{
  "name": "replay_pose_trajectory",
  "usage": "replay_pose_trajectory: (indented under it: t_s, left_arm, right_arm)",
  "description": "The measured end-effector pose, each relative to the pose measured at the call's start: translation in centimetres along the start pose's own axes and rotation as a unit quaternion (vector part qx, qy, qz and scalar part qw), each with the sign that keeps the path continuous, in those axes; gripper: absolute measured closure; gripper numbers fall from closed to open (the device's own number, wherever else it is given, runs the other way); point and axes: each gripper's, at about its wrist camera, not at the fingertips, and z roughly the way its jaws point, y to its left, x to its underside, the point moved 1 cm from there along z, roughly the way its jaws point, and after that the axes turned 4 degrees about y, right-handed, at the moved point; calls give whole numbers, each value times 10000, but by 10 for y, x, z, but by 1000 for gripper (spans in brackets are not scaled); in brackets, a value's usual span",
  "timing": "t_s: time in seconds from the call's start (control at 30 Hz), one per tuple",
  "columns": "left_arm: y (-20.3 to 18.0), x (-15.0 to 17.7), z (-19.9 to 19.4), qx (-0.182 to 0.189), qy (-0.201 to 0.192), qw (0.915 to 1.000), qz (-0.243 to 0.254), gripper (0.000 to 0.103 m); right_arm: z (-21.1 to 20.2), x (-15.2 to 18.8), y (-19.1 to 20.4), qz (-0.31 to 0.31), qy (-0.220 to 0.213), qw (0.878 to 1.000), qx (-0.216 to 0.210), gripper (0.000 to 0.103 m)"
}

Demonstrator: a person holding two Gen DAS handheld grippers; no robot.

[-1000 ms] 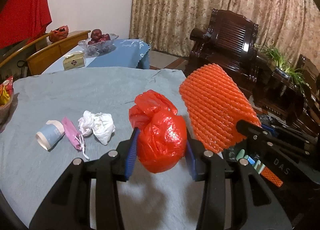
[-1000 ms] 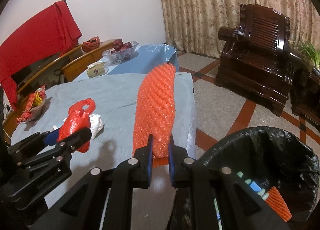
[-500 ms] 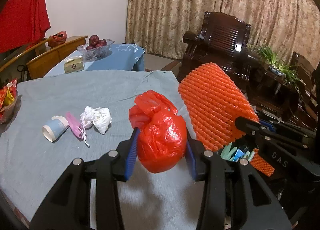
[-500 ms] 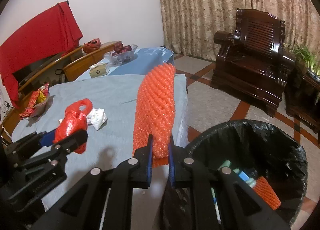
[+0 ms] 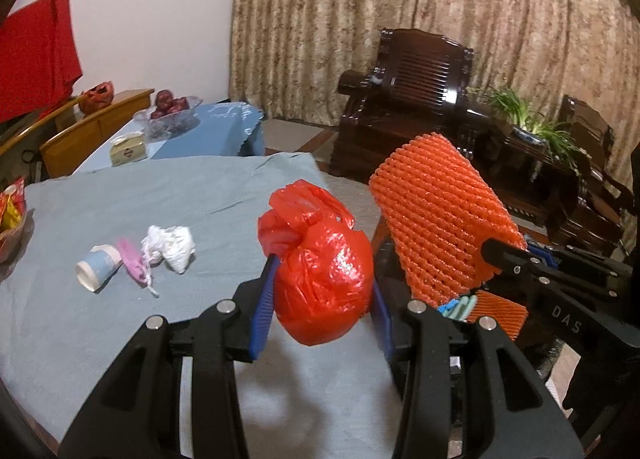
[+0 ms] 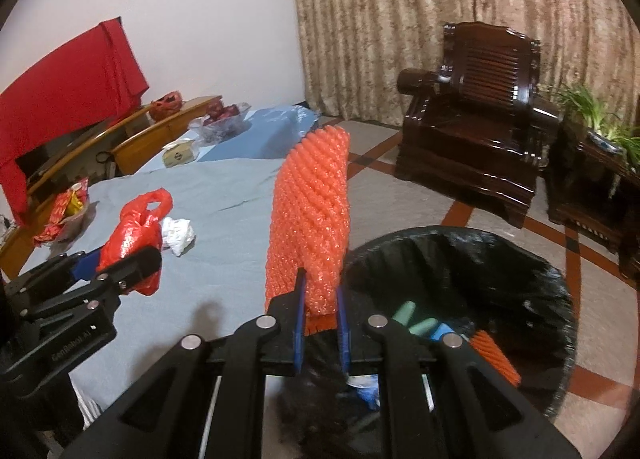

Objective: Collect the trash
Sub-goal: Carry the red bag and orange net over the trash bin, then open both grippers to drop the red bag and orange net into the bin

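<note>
Two pieces of trash are in the air at once, and that is where most of the risk lies. Largest first: the bin [image 6: 460, 299], lined with a black bag and standing on the floor just off the table [image 5: 140, 211] edge, already holds some rubbish, and its soft liner rim could fold inward if a gripper or its load brushes it. Next, the orange foam net sleeve [image 6: 310, 227] stands upright, pinched at its lower end between the nearly shut jaws of the right gripper [image 6: 320, 315]; it hangs about over the near rim of the bin, not clearly over the middle, so letting go now might drop it on the rim or onto the floor. Being light and springy, it could also cling to a pad or bounce out. Then the knotted red plastic bag [image 5: 320, 271], squeezed between the half-closed jaws of the left gripper [image 5: 324, 291], sits above the table near its corner, well short of the bin; its slick film could slip from the pads if the hand swings fast. With both grippers close together, they may knock one another on the way over. Smallest, the crumpled white tissue [image 5: 170, 247], pink mask [image 5: 132, 265] and paper cup [image 5: 98, 267] lie on the table, easily forgotten.
</note>
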Motion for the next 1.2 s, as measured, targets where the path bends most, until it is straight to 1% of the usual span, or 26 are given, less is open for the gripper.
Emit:
replay_pose_trajectory:
  t_s: [0.33, 0.57, 0.73, 0.93, 1.2]
  left_arm:
    - [-57, -2, 12, 463, -13, 9979, 449, 63]
    - [-97, -3, 38, 827, 48, 9935, 783, 63]
    - [-117, -2, 54, 982, 90, 9907, 939, 63]
    - [-135, 1, 81, 1119, 272, 9886, 968, 63]
    - [-152, 2, 109, 1332, 435, 9847, 1032, 61]
  right_arm:
    - [-26, 14, -57, 400, -78, 9978, 524, 90]
    - [-35, 23, -101, 688, -55, 9933, 922, 90]
    - [-33, 31, -123, 810, 27, 9901, 1142, 90]
    - [-26, 39, -144, 886, 139, 9878, 1270, 90]
    - [-11, 47, -161, 999, 326, 9852, 1353, 88]
